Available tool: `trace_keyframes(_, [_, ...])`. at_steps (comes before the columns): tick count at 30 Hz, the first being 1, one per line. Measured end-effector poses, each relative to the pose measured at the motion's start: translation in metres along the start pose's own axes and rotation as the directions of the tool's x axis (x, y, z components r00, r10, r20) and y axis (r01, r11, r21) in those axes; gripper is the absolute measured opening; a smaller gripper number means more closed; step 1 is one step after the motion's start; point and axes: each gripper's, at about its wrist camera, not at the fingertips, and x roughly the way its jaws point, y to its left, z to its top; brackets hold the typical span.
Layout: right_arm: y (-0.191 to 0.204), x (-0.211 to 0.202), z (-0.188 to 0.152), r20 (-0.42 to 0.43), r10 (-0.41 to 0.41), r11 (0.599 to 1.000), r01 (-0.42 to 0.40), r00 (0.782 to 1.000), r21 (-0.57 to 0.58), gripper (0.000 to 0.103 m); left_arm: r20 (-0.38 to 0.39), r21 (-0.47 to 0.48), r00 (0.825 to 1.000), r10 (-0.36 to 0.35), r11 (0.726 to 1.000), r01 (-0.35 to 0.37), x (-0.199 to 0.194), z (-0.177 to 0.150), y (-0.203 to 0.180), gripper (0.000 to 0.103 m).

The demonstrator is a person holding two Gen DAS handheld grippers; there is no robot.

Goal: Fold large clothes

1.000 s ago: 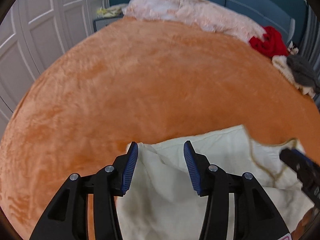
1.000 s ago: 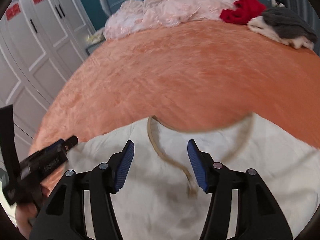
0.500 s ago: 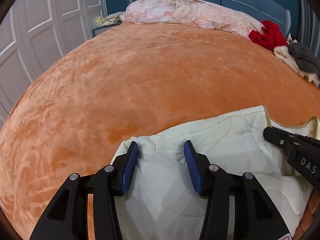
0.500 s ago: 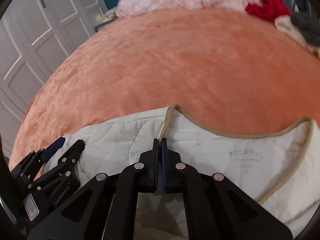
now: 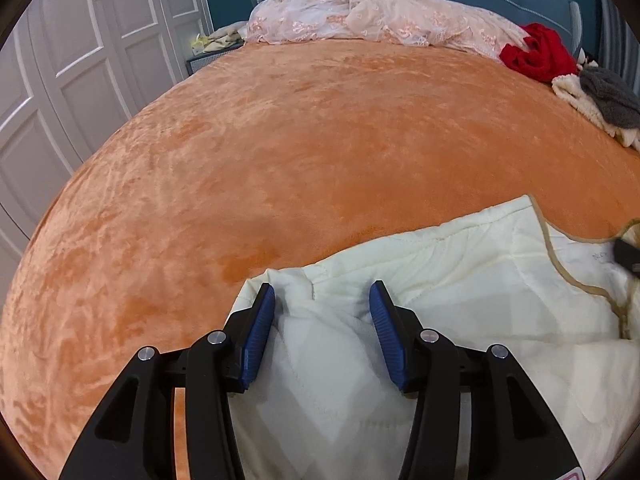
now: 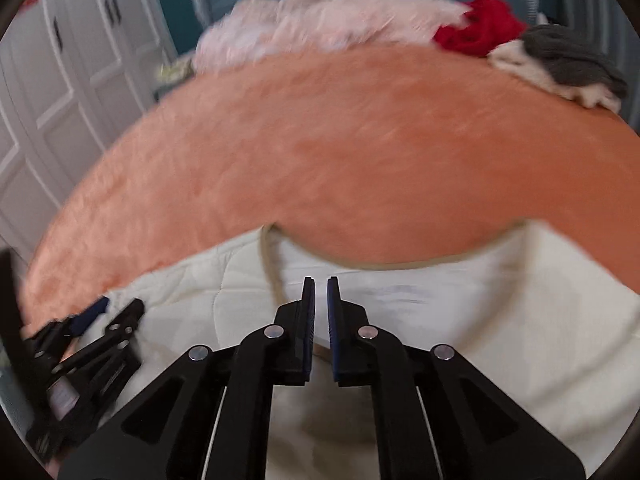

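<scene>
**Item:** cream quilted padded garment with tan piped neckline (image 5: 460, 280), spread flat at the near edge of the bed with the orange plush cover (image 5: 320, 140).
- Directly under and ahead of both tools.
- Collar side turned away from them.
- Rest of the body running back beneath the tools and out of view.

**Left tool** (image 5: 322, 296):
- Open, blue pads standing well apart.
- Poised over the garment's left shoulder corner.
- Cloth below and between the pads, not pinched.
- Corner seam just ahead of the tips, bare orange cover immediately beyond and to the left.

**Right tool** (image 6: 321, 284):
- Jaws nearly together, only a narrow slit showing, just been opening.
- No cloth seen between the pads.
- Picture blurred, so contact with the fabric below not certain.
- Tan neckline curve just ahead of the tips, its left end slightly ahead and to the left.
- Printed label patch just to the right.

**Deciding relation:**
- Long axis of the visible shoulder line crosswise, from one tool to the other, not along either tool's pointing line.
- Left tool nearer the shoulder corner, right tool nearer the neckline.
- Likely call: a pinch at each of these two points before any lift or fold. Judged, not seen.

**Far ahead, well apart, untouched:** pink lace bedding (image 5: 380, 16), red crumpled cloth (image 5: 538, 52), grey and cream knit pile (image 5: 604, 100).
</scene>
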Motion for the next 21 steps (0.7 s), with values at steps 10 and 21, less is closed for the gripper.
trace_keyframes(10, [-0.194, -0.066, -0.013, -0.014, -0.112, 0.950, 0.111, 0.994, 0.292, 0.020, 0.033, 0.047, 0.953, -0.300, 0.953, 0.298, -0.076, 0.035, -0.097, 0.052])
trace_keyframes(21, [-0.211, -0.034, -0.028, -0.072, -0.001, 0.958, 0.022, 0.997, 0.286, 0.020, -0.125, 0.240, 0.912, -0.390, 0.880, 0.409, -0.039, 0.019, -0.267, 0.051])
